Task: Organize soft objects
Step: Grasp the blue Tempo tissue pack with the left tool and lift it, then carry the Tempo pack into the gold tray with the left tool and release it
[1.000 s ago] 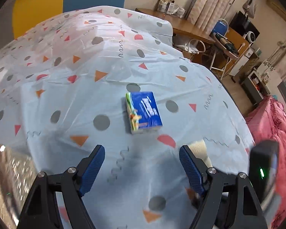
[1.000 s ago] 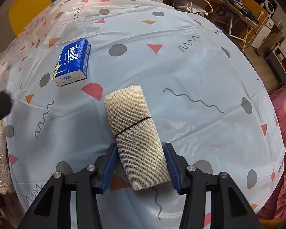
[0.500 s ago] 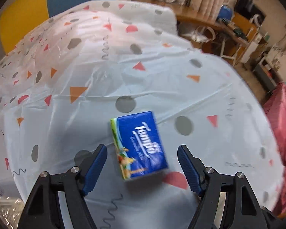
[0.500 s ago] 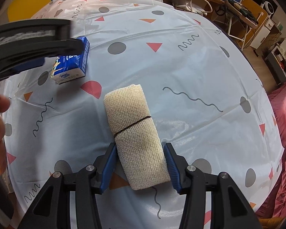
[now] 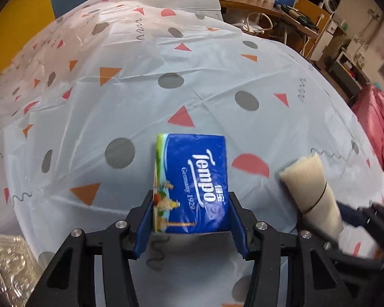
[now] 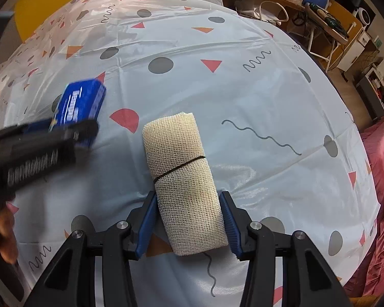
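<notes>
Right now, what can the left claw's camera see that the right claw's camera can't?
Only the left wrist view shows the printed top of the Tempo tissue pack with its picture and logo, sitting between the left claw, whose jaws are closing around it. It also shows crinkly clear packaging at the bottom left.

Only the right wrist view shows the whole rolled gauze cloth, its black band, and the right claw gripping it, plus a person's fingers.

Both show the tissue pack, the cloth roll and the patterned tablecloth.
</notes>
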The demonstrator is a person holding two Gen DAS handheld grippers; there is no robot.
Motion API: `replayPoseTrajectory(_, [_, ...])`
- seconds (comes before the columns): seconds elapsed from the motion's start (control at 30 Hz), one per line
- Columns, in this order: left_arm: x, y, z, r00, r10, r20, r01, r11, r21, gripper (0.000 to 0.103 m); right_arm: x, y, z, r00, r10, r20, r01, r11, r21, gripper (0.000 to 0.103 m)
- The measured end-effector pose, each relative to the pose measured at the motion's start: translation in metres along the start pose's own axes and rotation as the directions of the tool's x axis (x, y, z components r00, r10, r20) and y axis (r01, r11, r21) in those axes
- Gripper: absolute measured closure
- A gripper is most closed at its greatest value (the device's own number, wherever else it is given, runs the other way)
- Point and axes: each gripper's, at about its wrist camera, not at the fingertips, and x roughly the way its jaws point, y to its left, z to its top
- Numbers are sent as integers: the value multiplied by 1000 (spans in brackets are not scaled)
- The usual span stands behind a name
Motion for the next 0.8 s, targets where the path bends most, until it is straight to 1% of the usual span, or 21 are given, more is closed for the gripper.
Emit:
replayPoseTrajectory(0.03, [-2, 2, -1, 1000, 1, -5, -2, 1000, -12, 51, 0, -1, 0, 1000, -1, 1, 1, 1000, -1, 54])
replayPoseTrajectory(0.1, [-10, 15, -1, 1000, -22, -13, 21, 996, -87, 51, 1, 0, 0, 1000, 0, 6, 0, 1000, -3, 54])
replayPoseTrajectory(0.13, [-16, 22, 0, 1000, -21, 0, 21, 992, -124, 51, 1, 0, -1, 1000, -2, 10, 2, 1000, -9, 54])
replayPoseTrajectory(0.2, [-31, 32, 8, 999, -11, 32, 15, 989, -146, 51, 0, 3, -2, 1000, -15, 23, 15, 999, -37, 54])
replayPoseTrajectory(0.3, [-66, 54, 18, 995, -3, 97, 21, 982, -187, 51, -1, 8, -5, 999, -19, 32, 21, 998, -53, 54])
replayPoseTrajectory(0.37, [-85, 67, 28, 991, 29, 127, -3, 979, -205, 51, -1, 10, -6, 999, -17, 34, 18, 998, -54, 54])
replayPoseTrajectory(0.43, [-106, 82, 33, 986, 47, 159, -11, 976, -219, 50, -1, 12, -7, 999, -20, 37, 23, 998, -63, 55])
replayPoseTrajectory(0.5, [-130, 101, 37, 977, 99, 190, -51, 969, -242, 50, -4, 11, -6, 999, -20, 38, 22, 998, -63, 55])
replayPoseTrajectory(0.57, [-148, 121, 39, 969, 128, 210, -69, 961, -267, 50, -5, 11, -6, 999, -20, 39, 22, 998, -65, 55])
replayPoseTrajectory(0.7, [-181, 162, 32, 948, 208, 240, -123, 937, -327, 50, -5, 10, -6, 999, -22, 41, 25, 997, -70, 55])
replayPoseTrajectory(0.8, [-206, 197, 19, 931, 264, 253, -157, 914, -374, 50, -5, 11, -6, 999, -24, 43, 27, 997, -73, 55])
